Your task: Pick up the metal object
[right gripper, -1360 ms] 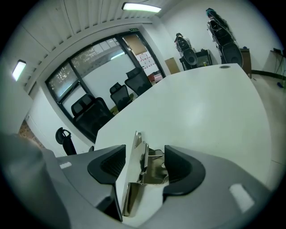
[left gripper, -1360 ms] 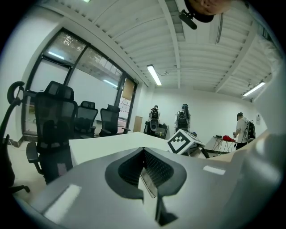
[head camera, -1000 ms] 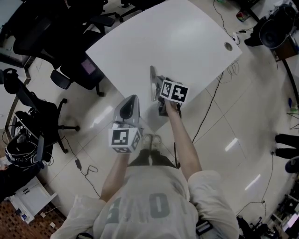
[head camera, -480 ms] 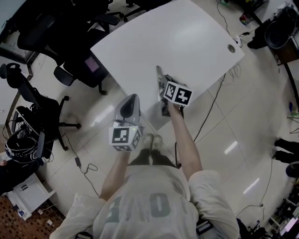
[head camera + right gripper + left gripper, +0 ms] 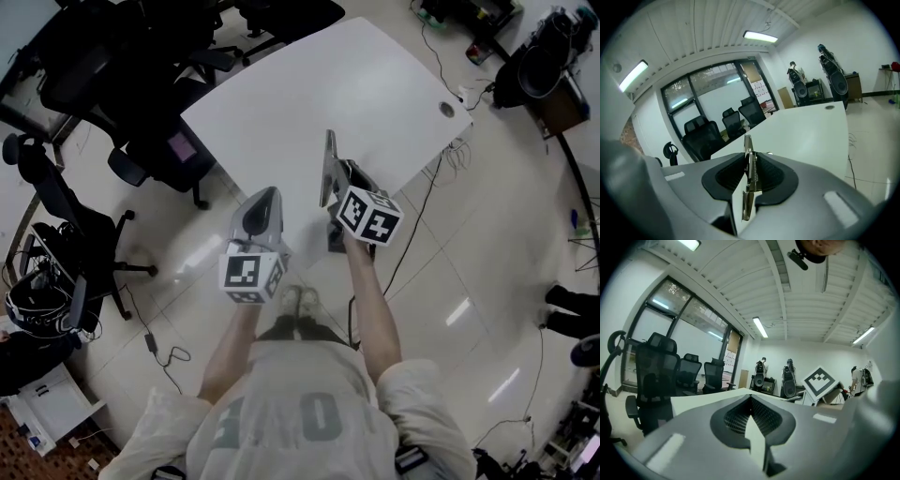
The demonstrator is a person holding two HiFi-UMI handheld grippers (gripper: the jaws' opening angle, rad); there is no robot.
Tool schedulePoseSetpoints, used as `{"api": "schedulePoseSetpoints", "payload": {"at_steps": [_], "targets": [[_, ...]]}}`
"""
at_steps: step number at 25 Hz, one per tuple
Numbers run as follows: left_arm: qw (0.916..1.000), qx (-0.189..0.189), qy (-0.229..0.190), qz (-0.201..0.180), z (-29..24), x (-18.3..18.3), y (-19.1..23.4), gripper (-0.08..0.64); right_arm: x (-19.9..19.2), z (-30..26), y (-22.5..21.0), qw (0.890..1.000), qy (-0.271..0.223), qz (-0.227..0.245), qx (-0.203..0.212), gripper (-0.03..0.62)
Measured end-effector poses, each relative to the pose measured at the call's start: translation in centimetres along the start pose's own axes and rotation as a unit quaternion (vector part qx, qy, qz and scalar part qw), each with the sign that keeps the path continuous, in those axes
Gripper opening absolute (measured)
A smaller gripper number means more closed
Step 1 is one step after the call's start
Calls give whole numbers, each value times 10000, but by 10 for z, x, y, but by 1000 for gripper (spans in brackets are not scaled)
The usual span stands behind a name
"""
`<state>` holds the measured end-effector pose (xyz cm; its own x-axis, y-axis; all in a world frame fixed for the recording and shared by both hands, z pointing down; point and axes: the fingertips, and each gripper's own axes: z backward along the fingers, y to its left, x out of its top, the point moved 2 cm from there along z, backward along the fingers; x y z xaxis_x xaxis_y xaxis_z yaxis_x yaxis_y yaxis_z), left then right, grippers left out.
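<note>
Right gripper (image 5: 343,178): a second ago the jaws were standing wide around the thin flat metal object with the small spring (image 5: 327,167). Now they are clenching it edge-on between the pads. The piece is sticking up past the jaw tips, and the gripper is sitting nearer the close edge of the white table (image 5: 309,84) than before.

Judging from the head view, the piece is coming off the tabletop, so the pick looks nearly done. I cannot confirm clearance.

Left gripper (image 5: 265,197): jaws are pressed together with nothing between them, hanging beside the table edge.

I am seeing no containers in any view.
</note>
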<state>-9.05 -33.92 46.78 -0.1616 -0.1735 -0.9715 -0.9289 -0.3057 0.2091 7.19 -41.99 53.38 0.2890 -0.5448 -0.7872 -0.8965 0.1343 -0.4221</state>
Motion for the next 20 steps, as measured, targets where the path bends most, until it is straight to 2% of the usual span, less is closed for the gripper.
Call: {"api": "schedulePoseSetpoints", "payload": {"at_steps": [6, 13, 20], "targets": [[9997, -97, -240, -19, 10, 15, -16, 2, 32, 70, 23, 9947, -820, -330, 531, 94], [9981, -204, -580, -92, 29, 37, -29, 2, 43, 154, 51, 9821, -1543, -516, 946, 94], [9959, -235, -858, -174, 36, 60, -32, 0, 50, 173, 65, 9778, -1745, -297, 1124, 94]]}}
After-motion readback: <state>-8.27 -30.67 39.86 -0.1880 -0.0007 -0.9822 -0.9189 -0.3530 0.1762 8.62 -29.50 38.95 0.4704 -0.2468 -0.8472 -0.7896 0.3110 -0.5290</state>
